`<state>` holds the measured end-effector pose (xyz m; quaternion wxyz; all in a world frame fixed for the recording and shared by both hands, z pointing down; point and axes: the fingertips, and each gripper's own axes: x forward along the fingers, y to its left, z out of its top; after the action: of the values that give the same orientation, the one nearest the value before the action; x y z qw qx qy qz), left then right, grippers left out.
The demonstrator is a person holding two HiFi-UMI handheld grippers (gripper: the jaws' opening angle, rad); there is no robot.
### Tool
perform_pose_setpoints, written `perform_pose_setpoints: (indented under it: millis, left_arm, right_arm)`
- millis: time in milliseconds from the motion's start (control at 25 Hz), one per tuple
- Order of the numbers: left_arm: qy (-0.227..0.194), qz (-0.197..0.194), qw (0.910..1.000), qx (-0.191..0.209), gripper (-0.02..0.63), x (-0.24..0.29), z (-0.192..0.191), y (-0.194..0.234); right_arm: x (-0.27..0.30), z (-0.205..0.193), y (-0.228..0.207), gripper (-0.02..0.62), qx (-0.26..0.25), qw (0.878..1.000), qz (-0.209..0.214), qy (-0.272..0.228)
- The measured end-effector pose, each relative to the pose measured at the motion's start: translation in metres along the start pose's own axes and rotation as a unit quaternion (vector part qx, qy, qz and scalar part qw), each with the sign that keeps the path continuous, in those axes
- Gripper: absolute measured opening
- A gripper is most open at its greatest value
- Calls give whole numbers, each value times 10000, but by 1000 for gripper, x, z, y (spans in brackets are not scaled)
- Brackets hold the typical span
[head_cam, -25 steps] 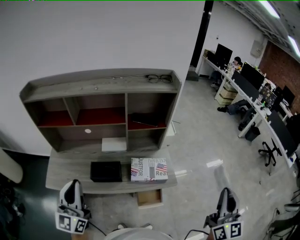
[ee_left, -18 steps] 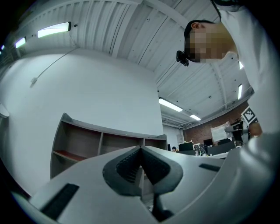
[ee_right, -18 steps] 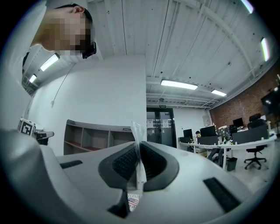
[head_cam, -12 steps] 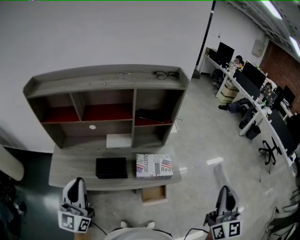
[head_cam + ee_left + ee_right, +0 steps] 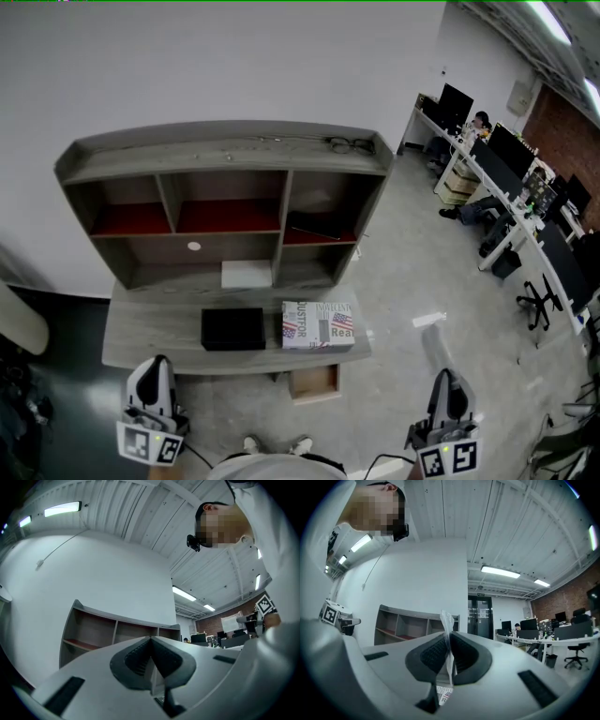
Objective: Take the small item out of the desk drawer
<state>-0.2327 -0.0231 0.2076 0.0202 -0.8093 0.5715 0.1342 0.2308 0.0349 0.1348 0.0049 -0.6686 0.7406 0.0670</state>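
Observation:
The grey desk (image 5: 141,339) with its shelf unit (image 5: 225,150) stands ahead of me against the white wall. Its small wooden drawer (image 5: 314,382) hangs open under the front edge; I cannot see what is inside. My right gripper (image 5: 444,382) is low at the right, away from the desk. In the right gripper view its jaws (image 5: 449,645) are shut on a thin clear plastic packet (image 5: 446,620) that sticks up above them. My left gripper (image 5: 155,369) is low at the left, and in its own view (image 5: 151,642) the jaws meet with nothing between them.
On the desktop lie a black box (image 5: 232,328) and a printed box (image 5: 318,324); a white item (image 5: 247,274) sits in a lower cubby. Glasses (image 5: 349,143) rest on the shelf top. Office desks with monitors (image 5: 497,155), seated people and a chair (image 5: 539,305) fill the right.
The desk and shelf unit have slid rightward and a little up in the head view, and shoes now show at the bottom edge. Both grippers keep their places low in the picture.

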Motion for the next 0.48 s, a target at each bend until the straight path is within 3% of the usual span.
perform_pose_setpoints:
  millis: [320,480]
  left_arm:
    - [7,-31,10000,-65,17,-15,7,23]
    - [37,-75,9999,-65,17,-17,6,27]
  right_arm:
    - [-3,6,30,25,10,10000,21,30]
    - [-3,5,43,25,-277,9995,98,103]
